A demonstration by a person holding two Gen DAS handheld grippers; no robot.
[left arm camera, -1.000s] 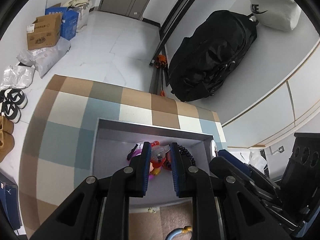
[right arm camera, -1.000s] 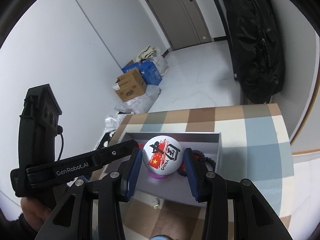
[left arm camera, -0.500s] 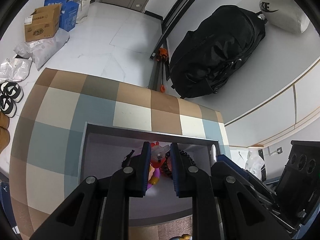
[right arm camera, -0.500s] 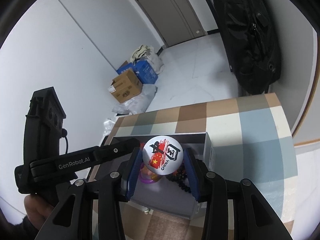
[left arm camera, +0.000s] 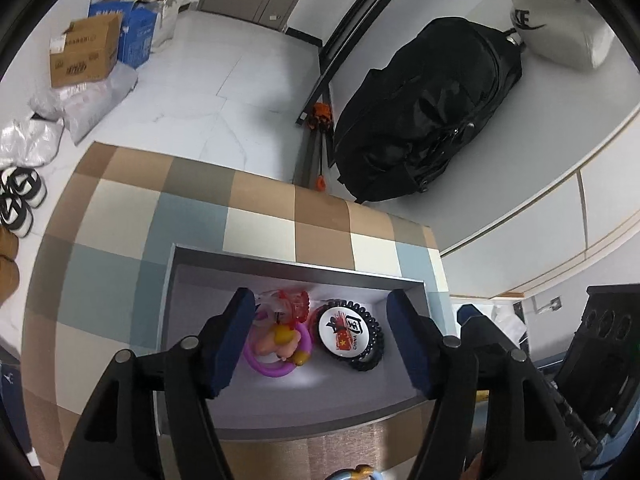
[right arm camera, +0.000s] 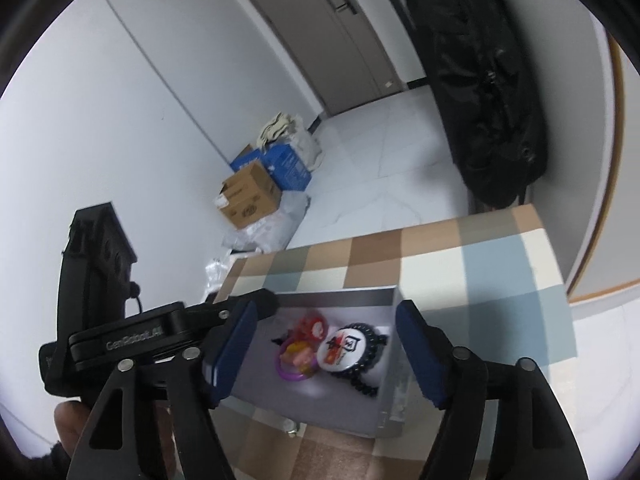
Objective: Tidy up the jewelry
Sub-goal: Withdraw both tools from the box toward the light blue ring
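Note:
A grey open box (left arm camera: 280, 268) sits on a checked tablecloth (left arm camera: 120, 232). In it lie a round white China badge (left arm camera: 347, 329) on a black bead bracelet (left arm camera: 370, 360), a purple ring (left arm camera: 276, 364) with a pink and yellow charm (left arm camera: 286, 340), and a red clip (left arm camera: 294, 304). My left gripper (left arm camera: 322, 344) is open and empty above the box. My right gripper (right arm camera: 326, 352) is open and empty above the same box (right arm camera: 340, 296), with the badge (right arm camera: 342, 350), the bracelet (right arm camera: 364, 384) and the purple ring (right arm camera: 290, 374) between its fingers. The left gripper's body (right arm camera: 132, 332) shows at the left.
A black backpack (left arm camera: 428, 120) leans on the wall past the table's far edge. Cardboard and blue boxes (left arm camera: 86, 54), plastic bags and shoes (left arm camera: 18, 200) lie on the floor at the left. A blue-and-gold ring (left arm camera: 352, 474) lies near the front edge.
My right gripper opened and let the China badge go; it now lies on the bead bracelet in the box. My left gripper opened wide too. Both have drawn back a little.

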